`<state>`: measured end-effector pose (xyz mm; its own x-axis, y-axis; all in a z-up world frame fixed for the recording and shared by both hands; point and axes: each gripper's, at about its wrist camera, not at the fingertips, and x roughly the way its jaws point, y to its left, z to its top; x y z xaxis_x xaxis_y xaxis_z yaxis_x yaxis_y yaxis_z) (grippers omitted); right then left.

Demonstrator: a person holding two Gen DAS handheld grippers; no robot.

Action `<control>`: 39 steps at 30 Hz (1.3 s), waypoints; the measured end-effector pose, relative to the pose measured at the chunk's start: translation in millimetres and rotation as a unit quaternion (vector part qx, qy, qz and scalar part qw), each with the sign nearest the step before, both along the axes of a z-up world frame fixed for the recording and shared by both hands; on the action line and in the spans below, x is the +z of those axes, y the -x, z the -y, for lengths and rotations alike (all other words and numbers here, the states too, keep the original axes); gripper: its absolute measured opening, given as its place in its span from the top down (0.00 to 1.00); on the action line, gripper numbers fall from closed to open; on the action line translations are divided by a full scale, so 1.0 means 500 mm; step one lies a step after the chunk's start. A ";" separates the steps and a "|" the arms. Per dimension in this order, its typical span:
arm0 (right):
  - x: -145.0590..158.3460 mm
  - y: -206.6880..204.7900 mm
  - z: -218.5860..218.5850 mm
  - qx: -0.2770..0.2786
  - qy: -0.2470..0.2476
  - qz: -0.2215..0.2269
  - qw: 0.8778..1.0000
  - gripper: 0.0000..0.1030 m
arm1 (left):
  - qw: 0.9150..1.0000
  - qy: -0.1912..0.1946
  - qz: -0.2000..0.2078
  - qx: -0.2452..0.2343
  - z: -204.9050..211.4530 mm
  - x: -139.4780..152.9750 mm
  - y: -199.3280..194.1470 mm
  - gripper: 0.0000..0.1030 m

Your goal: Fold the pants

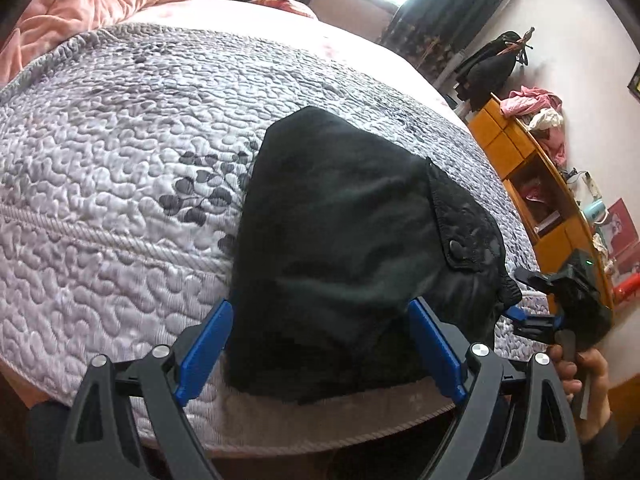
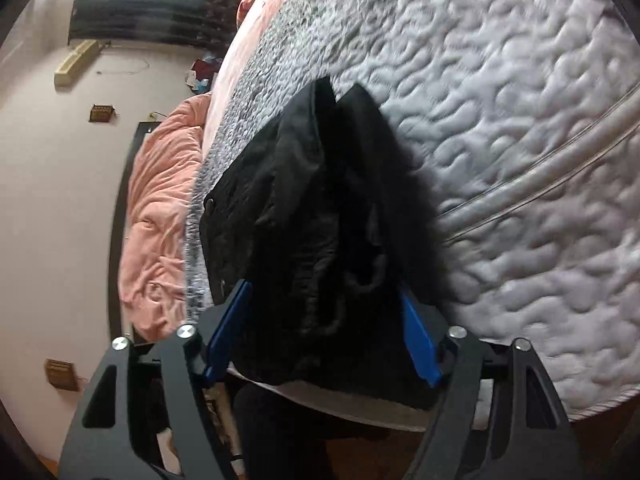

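Black pants (image 1: 340, 248) lie in a folded bundle on the grey quilted bedspread (image 1: 120, 184) near the bed's front edge. A buttoned pocket flap shows on their right side. My left gripper (image 1: 320, 344) is open, its blue pads on either side of the bundle's near end. My right gripper (image 1: 528, 312) shows at the bundle's right edge, held by a hand. In the right wrist view the right gripper (image 2: 324, 332) is open, with the pants (image 2: 320, 216) between its blue pads. I cannot tell whether any pad touches the cloth.
A pink blanket (image 1: 80, 4) is heaped at the bed's far left. A wooden shelf unit (image 1: 536, 184) with clothes and small items stands to the right of the bed. Dark curtains (image 1: 452, 4) hang by a bright window. The bed's edge (image 1: 320, 428) is just below the grippers.
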<state>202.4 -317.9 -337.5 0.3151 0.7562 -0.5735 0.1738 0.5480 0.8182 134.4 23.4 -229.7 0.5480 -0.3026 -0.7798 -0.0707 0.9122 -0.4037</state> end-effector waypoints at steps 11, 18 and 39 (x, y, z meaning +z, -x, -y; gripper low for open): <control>-0.006 0.046 0.037 -0.037 0.072 -0.002 0.997 0.67 | 1.000 -0.009 0.005 -0.024 0.014 0.017 -0.023 0.13; 0.095 0.031 0.051 -0.060 0.146 0.060 0.986 0.48 | 0.999 -0.009 0.007 -0.048 0.037 0.019 -0.038 0.11; 0.094 0.028 -0.026 0.047 0.062 0.070 0.995 0.46 | 0.997 0.044 -0.032 -0.049 -0.027 -0.012 -0.052 0.09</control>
<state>188.6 -305.0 -290.5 0.3291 0.7122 -0.6201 0.0065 0.6549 0.7557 160.5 36.9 -235.9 0.4621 -0.4205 -0.7808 -0.0121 0.8774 -0.4797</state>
